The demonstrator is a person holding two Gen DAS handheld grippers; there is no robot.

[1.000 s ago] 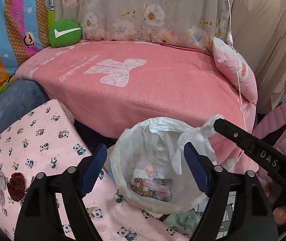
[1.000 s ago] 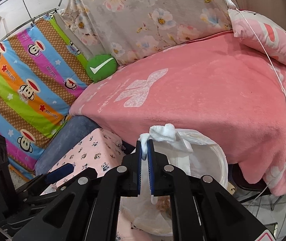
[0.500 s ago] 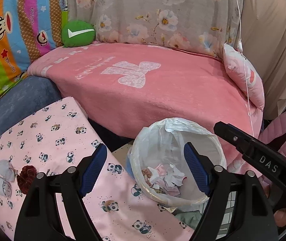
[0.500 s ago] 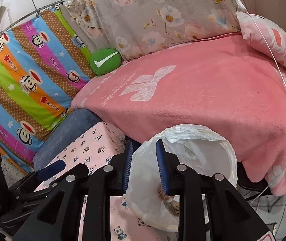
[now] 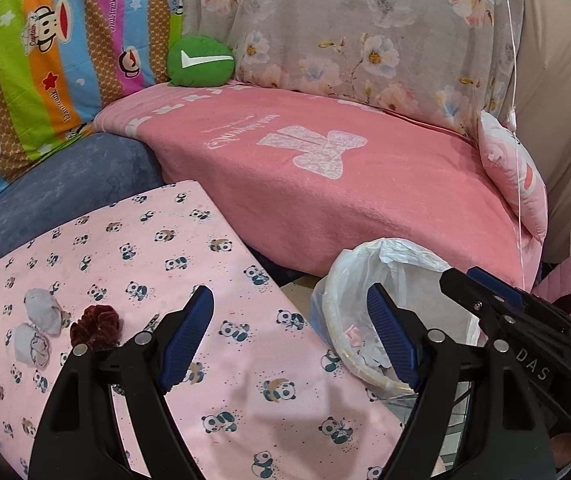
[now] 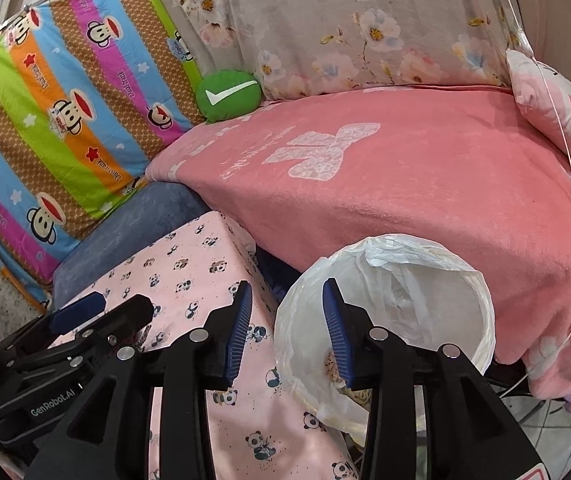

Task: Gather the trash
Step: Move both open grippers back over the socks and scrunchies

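Observation:
A waste bin with a white plastic liner (image 5: 349, 280) (image 6: 437, 280) stands beside the pink panda-print surface (image 5: 245, 360) (image 6: 189, 264) and holds crumpled trash (image 5: 365, 356). Two crumpled white tissues (image 5: 39, 328) and a dark red scrunchie-like wad (image 5: 95, 326) lie at the left of that surface. My left gripper (image 5: 289, 338) is open and empty above the surface, left of the bin. My right gripper (image 6: 287, 330) is open and empty over the bin's near left rim. The right gripper also shows in the left wrist view (image 5: 493, 300).
A sofa with a pink blanket (image 5: 345, 184) runs behind the bin. A green check-mark cushion (image 5: 201, 62), a pink pillow (image 5: 513, 172), a blue cushion (image 5: 65, 192) and a striped monkey-print cloth (image 6: 65, 120) surround it. A thin white cord (image 5: 517, 120) hangs at right.
My right gripper opened and let go of the white tissue, which dropped into the bin. My left gripper swung left over the panda-print surface, bringing the tissues and red wad more into view.

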